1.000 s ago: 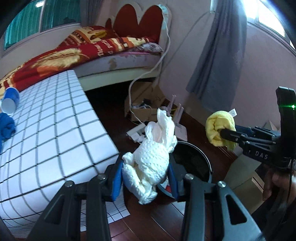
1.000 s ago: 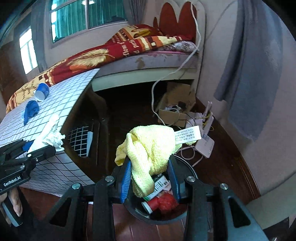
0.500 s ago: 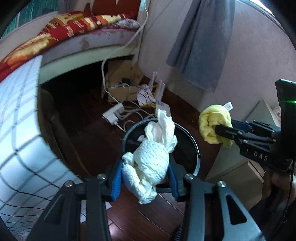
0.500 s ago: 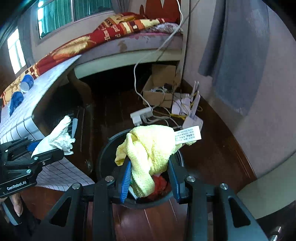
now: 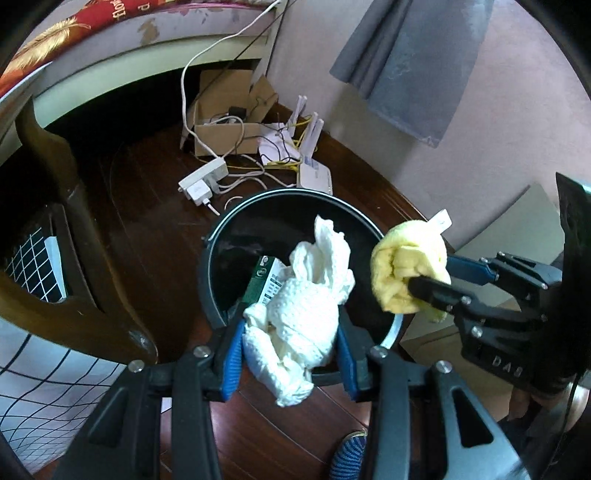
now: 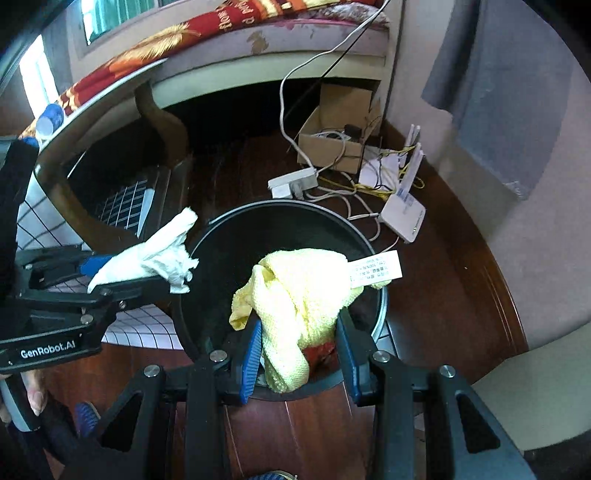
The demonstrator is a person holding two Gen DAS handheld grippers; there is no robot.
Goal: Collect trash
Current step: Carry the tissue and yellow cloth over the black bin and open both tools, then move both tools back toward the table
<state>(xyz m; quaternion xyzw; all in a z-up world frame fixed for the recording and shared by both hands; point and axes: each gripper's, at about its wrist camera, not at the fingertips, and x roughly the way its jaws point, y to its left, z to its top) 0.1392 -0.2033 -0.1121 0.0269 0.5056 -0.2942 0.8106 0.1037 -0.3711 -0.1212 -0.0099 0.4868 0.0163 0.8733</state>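
My left gripper (image 5: 291,354) is shut on a crumpled white paper towel (image 5: 303,314), held over the near rim of a round black trash bin (image 5: 280,206) on the dark wood floor. A green-and-white carton (image 5: 264,278) lies inside the bin. My right gripper (image 6: 297,360) is shut on a yellow knitted cloth (image 6: 295,295) with a white label, above the same trash bin (image 6: 229,251). The right gripper (image 5: 428,280) with the yellow cloth (image 5: 402,266) shows at the right of the left wrist view. In the right wrist view the left gripper (image 6: 155,273) and paper towel (image 6: 159,254) show at the left.
A table with a checked white cloth (image 5: 44,398) and a curved wooden leg (image 5: 74,229) stands left of the bin. Behind the bin lie a power strip (image 5: 203,181), cables, a white router (image 5: 314,173) and a cardboard box (image 5: 225,133). A bed (image 6: 221,33) and grey curtain (image 6: 509,96) stand beyond.
Both grippers have come down and tilted toward the bin, each keeping its hold. The bin now fills the middle of both views and the table top has slid out of sight.
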